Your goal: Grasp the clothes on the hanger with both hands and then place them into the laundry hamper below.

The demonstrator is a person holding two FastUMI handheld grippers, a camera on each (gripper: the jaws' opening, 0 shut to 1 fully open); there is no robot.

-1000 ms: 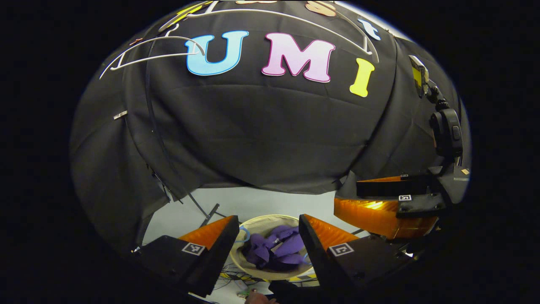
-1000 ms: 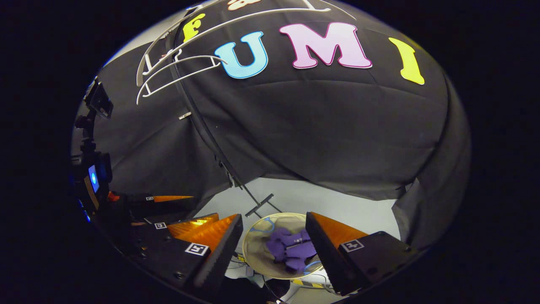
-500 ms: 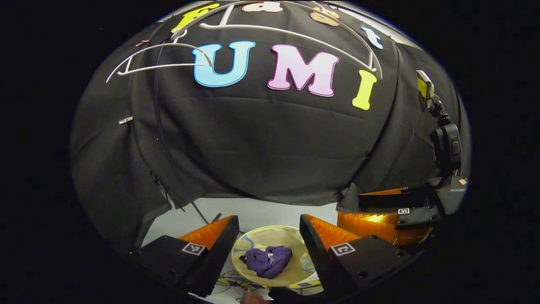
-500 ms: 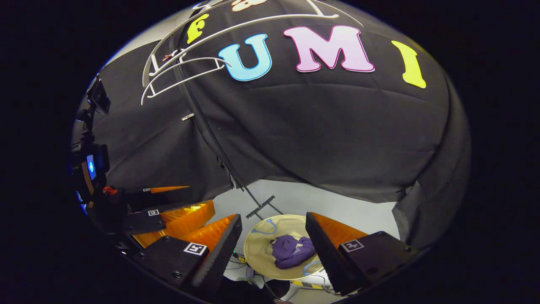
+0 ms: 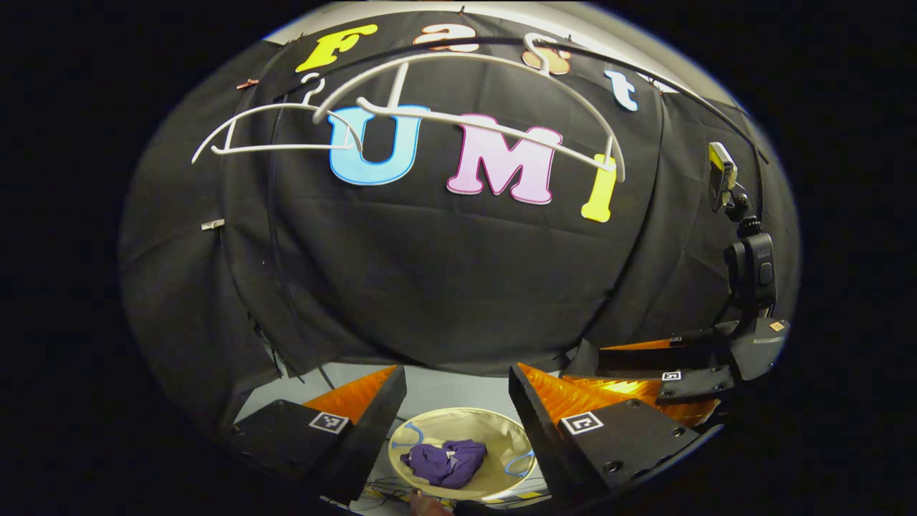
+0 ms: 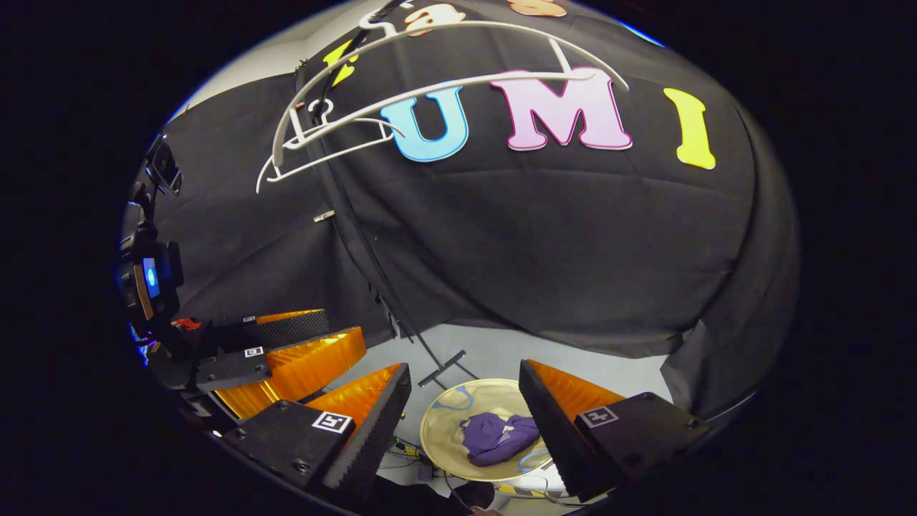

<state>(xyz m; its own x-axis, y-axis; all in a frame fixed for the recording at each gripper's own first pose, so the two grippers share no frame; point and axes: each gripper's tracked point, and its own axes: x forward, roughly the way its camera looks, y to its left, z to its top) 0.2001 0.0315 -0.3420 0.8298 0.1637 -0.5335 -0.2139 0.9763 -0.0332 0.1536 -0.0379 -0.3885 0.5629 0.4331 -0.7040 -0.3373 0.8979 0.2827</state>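
With your left gripper (image 5: pixel 457 390) and right gripper (image 6: pixel 466 387) both spread wide and holding nothing, the purple clothes (image 5: pixel 445 462) lie crumpled in the round laundry hamper (image 5: pixel 430 423) below, white hangers (image 5: pixel 473 93) bare on the far rail.

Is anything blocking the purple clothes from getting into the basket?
No. The purple clothes already lie inside the basket, bunched on its bottom. Both grippers, left and right, are open above it and hold nothing. The white hanger hangs bare.
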